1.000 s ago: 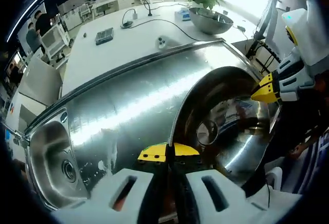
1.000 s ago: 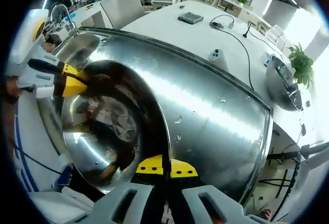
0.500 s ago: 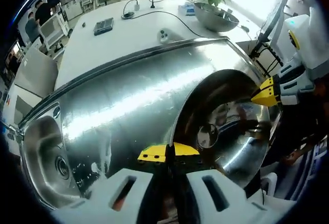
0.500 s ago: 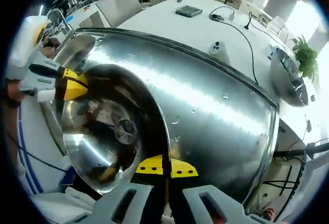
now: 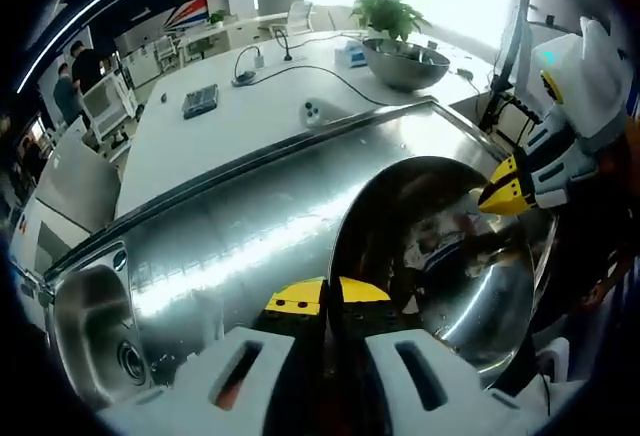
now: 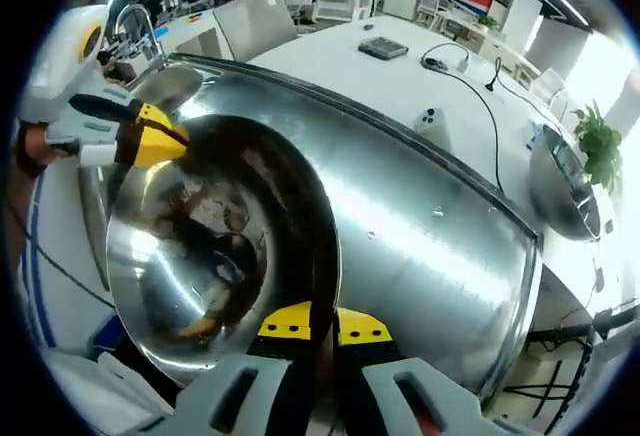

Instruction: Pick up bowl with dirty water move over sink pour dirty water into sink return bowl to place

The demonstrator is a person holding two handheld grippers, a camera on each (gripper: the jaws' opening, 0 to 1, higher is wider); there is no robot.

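bowl (image 5: 440, 256): steel, held above the drainboard (image 5: 250, 226), tipped | my left gripper (image 5: 325, 301) and right gripper (image 6: 312, 328) each clamped onto opposite rim edges | sink basin (image 5: 95, 331) lies off my left side, left hand nearer, so pour leftward

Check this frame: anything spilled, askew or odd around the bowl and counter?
The bowl, clamped at its rim by the left gripper and the right gripper, is tipped steeply above the steel counter, not the sink. A few droplets dot the counter. Nothing looks damaged.
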